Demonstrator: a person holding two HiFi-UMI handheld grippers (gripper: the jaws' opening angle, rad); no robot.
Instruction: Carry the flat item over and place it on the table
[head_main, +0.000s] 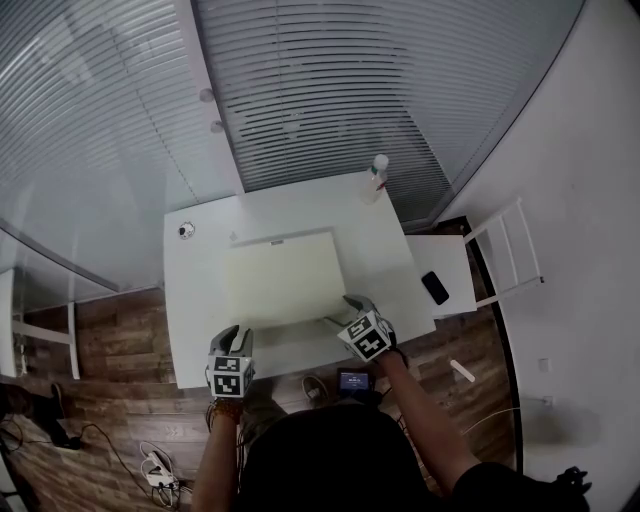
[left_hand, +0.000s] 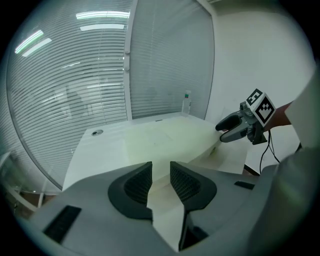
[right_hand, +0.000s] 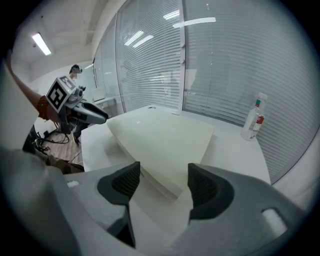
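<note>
In the head view a pale flat board (head_main: 285, 275) lies flat at the middle of a white table (head_main: 195, 300), with a bottle (head_main: 377, 175) at the table's far corner, at 1 o'clock from the board. A white chair (head_main: 505, 250) stands at 3 o'clock from the table, a dark phone (head_main: 435, 287) on its seat. The left gripper (head_main: 235, 340) hangs at 7 o'clock from the board, over the table's near edge and apart from the board. The right gripper (head_main: 350, 310) sits at 5 o'clock, just beside the board's near corner. In the left gripper view the left gripper (left_hand: 161, 172) has its jaws a little apart with nothing gripped, only bare table (left_hand: 95, 150) showing through the gap. The board (left_hand: 165, 140) lies ahead at 12 o'clock, the bottle (left_hand: 186, 103) beyond it, and the right gripper (left_hand: 221, 133) at 2 o'clock has its jaws spread by the board's corner. In the right gripper view the right gripper (right_hand: 164, 175) stands wide open and holds nothing. The board (right_hand: 160, 135) rests on the table (right_hand: 235, 150) at 12 o'clock, its near corner in line with the gap but clear of both pads. The left gripper (right_hand: 102, 118) is at 10 o'clock and the bottle (right_hand: 254, 120) at 2 o'clock.
</note>
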